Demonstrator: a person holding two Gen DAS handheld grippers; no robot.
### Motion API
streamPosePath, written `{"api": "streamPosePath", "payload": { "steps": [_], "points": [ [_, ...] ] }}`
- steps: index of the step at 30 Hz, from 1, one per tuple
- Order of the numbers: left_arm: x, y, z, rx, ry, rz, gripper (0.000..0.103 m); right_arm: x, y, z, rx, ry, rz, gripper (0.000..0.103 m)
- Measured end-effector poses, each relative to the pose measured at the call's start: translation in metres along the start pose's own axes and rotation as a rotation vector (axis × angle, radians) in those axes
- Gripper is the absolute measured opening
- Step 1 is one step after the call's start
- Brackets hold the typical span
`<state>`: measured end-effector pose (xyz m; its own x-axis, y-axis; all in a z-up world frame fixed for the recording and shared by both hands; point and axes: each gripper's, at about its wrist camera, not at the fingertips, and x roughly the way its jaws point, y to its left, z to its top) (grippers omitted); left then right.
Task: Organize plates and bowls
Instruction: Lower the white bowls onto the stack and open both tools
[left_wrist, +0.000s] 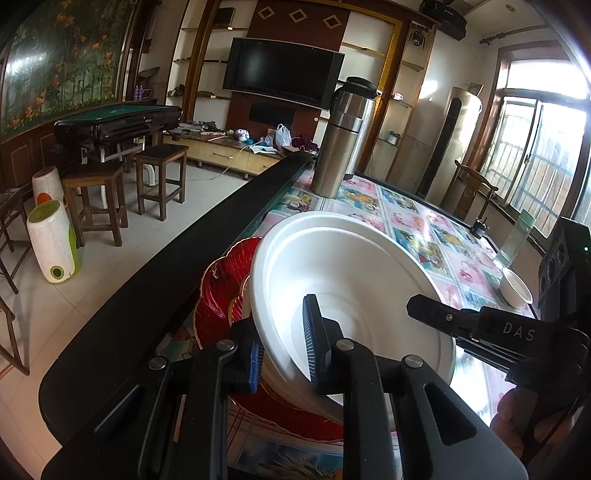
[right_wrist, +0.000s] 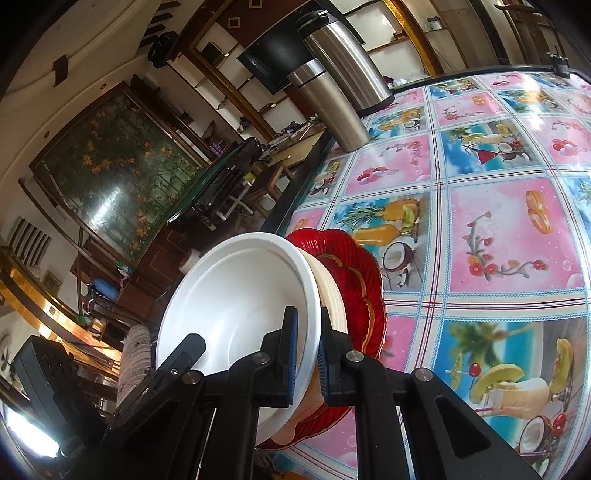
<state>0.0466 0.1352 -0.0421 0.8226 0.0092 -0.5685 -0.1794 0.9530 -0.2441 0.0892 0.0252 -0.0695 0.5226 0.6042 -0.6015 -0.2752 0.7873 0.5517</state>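
Both tongs, left and right, grip the white bowl's rim over the red plate

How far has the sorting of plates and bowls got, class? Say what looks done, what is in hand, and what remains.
Done: a cream dish sits on the red plate.
In hand: the left gripper and right gripper each clamp the large white bowl by its rim, tilted over that stack.
Left: a small white bowl stands apart on the table.
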Motion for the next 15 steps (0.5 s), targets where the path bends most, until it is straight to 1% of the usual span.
{"api": "streamPosePath", "payload": {
  "steps": [1,2,3,4,5,6,15],
  "points": [
    [0.000,0.000,0.000,-0.002,0.002,0.001,0.019,0.000,0.000,0.000,-0.005,-0.002,-0.005,0.012],
    [0.000,0.000,0.000,-0.004,-0.002,0.002,0.024,0.000,0.000,0.000,-0.011,-0.005,-0.010,0.012],
    [-0.001,0.001,0.001,-0.006,-0.006,0.007,0.031,0.000,0.000,0.000,-0.017,-0.007,-0.017,0.012],
    [-0.002,0.002,0.002,-0.010,-0.011,0.014,0.035,0.001,-0.001,-0.001,-0.021,-0.010,-0.022,0.012],
    [-0.003,0.003,0.003,-0.013,-0.019,0.017,0.041,0.001,-0.001,-0.001,-0.023,-0.010,-0.024,0.012],
    [-0.004,0.005,0.003,-0.017,-0.024,0.017,0.043,0.002,-0.002,-0.001,-0.024,-0.010,-0.018,0.012],
    [-0.010,0.010,0.007,-0.042,-0.040,0.022,0.044,0.004,-0.001,-0.003,-0.058,-0.029,-0.029,0.013]
  ]
}}
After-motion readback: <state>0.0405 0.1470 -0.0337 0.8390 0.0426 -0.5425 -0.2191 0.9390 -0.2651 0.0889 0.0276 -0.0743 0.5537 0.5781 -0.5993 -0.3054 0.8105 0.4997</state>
